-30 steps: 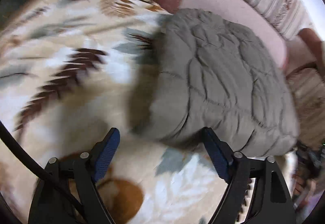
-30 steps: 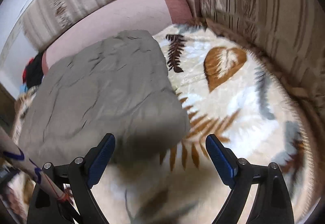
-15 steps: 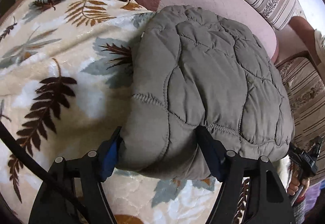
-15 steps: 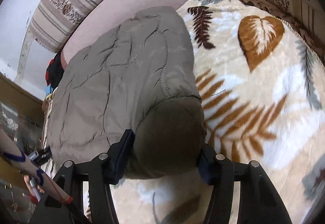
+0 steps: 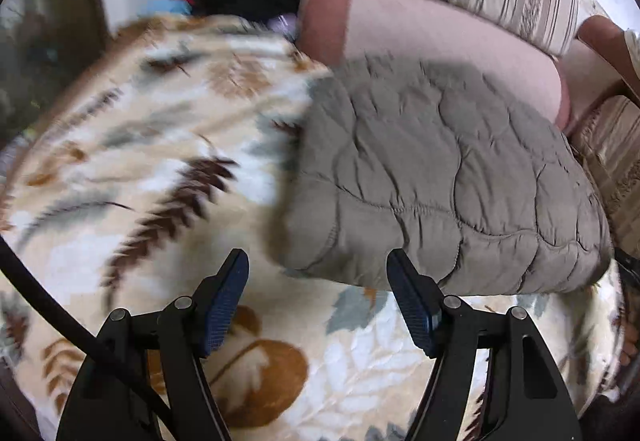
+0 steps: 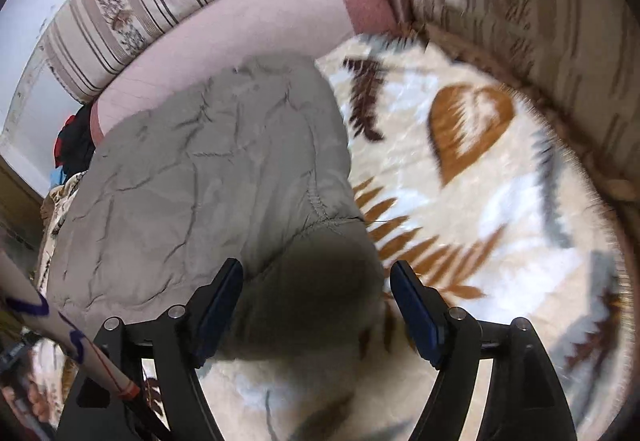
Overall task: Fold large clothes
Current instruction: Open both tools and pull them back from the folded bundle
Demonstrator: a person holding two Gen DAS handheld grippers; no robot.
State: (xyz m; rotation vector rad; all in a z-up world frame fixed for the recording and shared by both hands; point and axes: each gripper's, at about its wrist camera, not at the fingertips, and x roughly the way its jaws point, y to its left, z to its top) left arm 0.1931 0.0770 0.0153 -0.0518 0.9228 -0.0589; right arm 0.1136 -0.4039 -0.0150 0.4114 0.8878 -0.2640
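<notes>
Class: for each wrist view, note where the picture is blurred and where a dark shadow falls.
Left wrist view: the leaf-patterned blanket is smeared by motion on the left, while the quilted grey garment stays fairly sharp. Right wrist view: the blanket's right edge streaks, and a dark shadow covers the garment's near corner between the right tool's open fingers.

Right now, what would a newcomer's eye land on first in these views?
The folded grey quilted jacket lying on the leaf-patterned blanket, against a pink bolster. Then the left gripper and right gripper, both open at its near edge, holding nothing.
</notes>
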